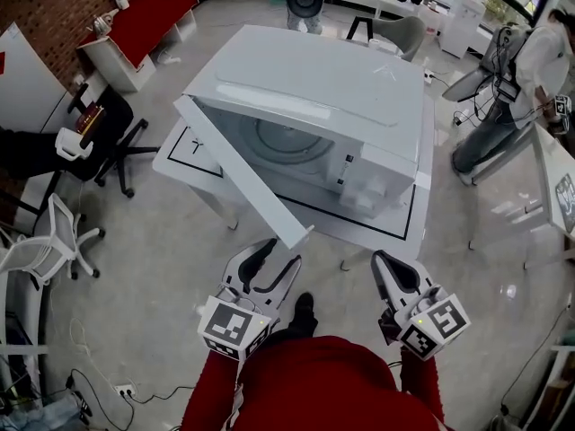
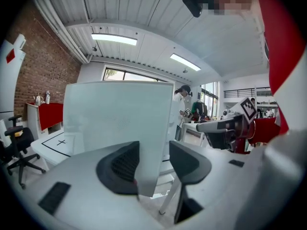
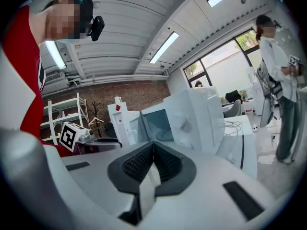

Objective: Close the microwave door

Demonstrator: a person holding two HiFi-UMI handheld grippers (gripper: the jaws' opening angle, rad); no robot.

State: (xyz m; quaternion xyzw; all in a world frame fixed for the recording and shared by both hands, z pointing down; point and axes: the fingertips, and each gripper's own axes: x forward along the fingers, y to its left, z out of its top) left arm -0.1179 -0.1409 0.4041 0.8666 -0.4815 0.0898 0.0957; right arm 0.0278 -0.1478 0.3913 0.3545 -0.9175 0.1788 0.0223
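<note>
A white microwave (image 1: 314, 106) stands on a white table (image 1: 395, 227). Its door (image 1: 238, 173) is swung wide open toward me, with the free edge near my left gripper (image 1: 278, 259). That gripper is open. In the left gripper view the door (image 2: 117, 119) fills the middle, and its lower corner sits in the gap between the pads of the left gripper (image 2: 153, 164), not clamped. My right gripper (image 1: 388, 263) hovers off the table's front right with its fingers together. In the right gripper view the pads of this gripper (image 3: 153, 162) meet, and the microwave (image 3: 192, 119) lies ahead with its cavity showing.
A black office chair (image 1: 108, 133) and a white chair (image 1: 58, 236) stand to the left. A red-topped bench (image 1: 144, 16) is at the back left. A person (image 1: 512, 79) stands by desks on the right. Cables (image 1: 99, 389) lie on the floor.
</note>
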